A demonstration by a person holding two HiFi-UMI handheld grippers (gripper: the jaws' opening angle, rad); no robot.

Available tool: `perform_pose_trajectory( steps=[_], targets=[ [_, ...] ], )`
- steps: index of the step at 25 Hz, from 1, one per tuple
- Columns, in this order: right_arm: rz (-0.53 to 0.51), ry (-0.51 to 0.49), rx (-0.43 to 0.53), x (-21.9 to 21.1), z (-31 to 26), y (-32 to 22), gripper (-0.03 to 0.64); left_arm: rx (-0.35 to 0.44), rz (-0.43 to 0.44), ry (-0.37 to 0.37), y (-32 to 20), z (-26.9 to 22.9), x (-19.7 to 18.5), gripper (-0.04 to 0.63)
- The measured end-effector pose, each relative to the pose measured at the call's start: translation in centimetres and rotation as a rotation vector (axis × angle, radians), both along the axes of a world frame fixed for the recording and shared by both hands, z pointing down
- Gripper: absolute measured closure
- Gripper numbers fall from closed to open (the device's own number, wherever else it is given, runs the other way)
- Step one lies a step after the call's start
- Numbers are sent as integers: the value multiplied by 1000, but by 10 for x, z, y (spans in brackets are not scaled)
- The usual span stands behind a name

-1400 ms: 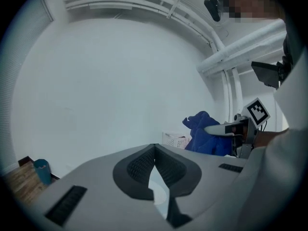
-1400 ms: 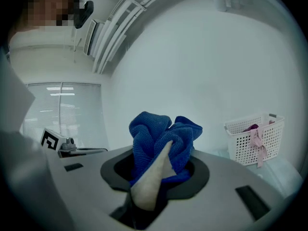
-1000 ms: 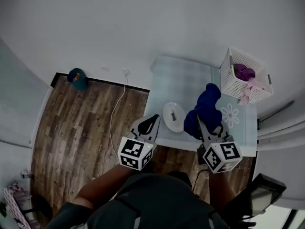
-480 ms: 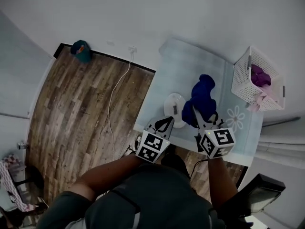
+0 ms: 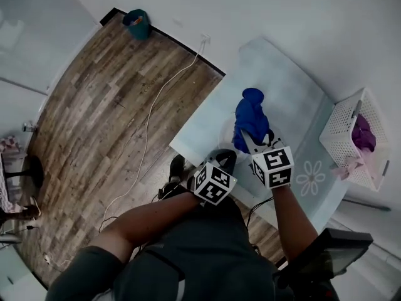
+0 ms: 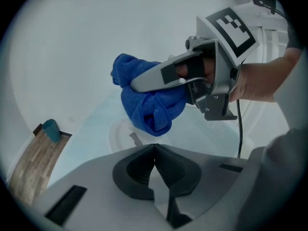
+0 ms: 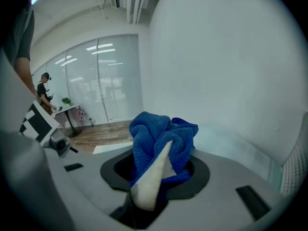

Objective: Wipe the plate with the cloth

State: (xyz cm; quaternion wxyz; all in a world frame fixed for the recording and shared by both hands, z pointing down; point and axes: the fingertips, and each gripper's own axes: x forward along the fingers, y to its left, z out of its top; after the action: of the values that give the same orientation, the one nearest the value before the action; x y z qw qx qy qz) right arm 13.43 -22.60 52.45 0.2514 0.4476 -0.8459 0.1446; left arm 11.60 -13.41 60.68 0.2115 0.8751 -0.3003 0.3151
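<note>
Tongs on the left (image 5: 223,157) were clenched, jaws tip to tip with nothing between them in the left gripper view (image 6: 154,148), and they hung at the near edge of the pale bench (image 5: 285,83), above the wooden floor (image 5: 94,105). Just beyond them lay the white plate (image 6: 118,131) on the bench, close to that edge. Over the plate hung the blue cloth (image 5: 250,115), bunched into a loose wad (image 6: 144,109); whether its lowest fold touched the plate could not be told. Right tongs (image 5: 244,135) were grasping the cloth, and in the right gripper view the jaws (image 7: 159,162) were pressed on the folds (image 7: 154,129) that bulged out above them. Farther right a flower print (image 5: 311,177) showed on the bench top, and at the far right edge stood a white basket (image 5: 341,127) with purple fabric (image 5: 363,133) inside
</note>
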Motion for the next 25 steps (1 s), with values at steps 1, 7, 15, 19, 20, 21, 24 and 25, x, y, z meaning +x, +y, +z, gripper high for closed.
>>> perform_pose_trajectory(
  steps=[1, 7, 15, 19, 20, 21, 24, 25],
  targets=[
    [-40, 15, -9, -5, 8, -3, 468, -5, -22, -19, 0, 4, -1, 588],
    [-204, 100, -70, -31, 50, -10, 468, -51, -113, -88, 3, 23, -11, 588],
    [-272, 234, -147, -36, 88, 4, 468, -33, -82, -178, 6, 26, -15, 589],
    [-254, 270, -186, -30, 89, 6, 468, -47, -65, -209, 5, 28, -17, 588],
    [-247, 278, -197, -27, 89, 7, 468, -56, -66, -207, 4, 28, -17, 588],
    [-238, 285, -208, -22, 89, 8, 468, -61, -65, -207, 3, 28, -18, 588],
    [-216, 301, -228, -6, 89, 15, 466, -45, -49, -232, 0, 28, -18, 588],
    [-211, 310, -230, -1, 89, 17, 466, -36, -43, -240, 0, 29, -18, 588]
  ],
)
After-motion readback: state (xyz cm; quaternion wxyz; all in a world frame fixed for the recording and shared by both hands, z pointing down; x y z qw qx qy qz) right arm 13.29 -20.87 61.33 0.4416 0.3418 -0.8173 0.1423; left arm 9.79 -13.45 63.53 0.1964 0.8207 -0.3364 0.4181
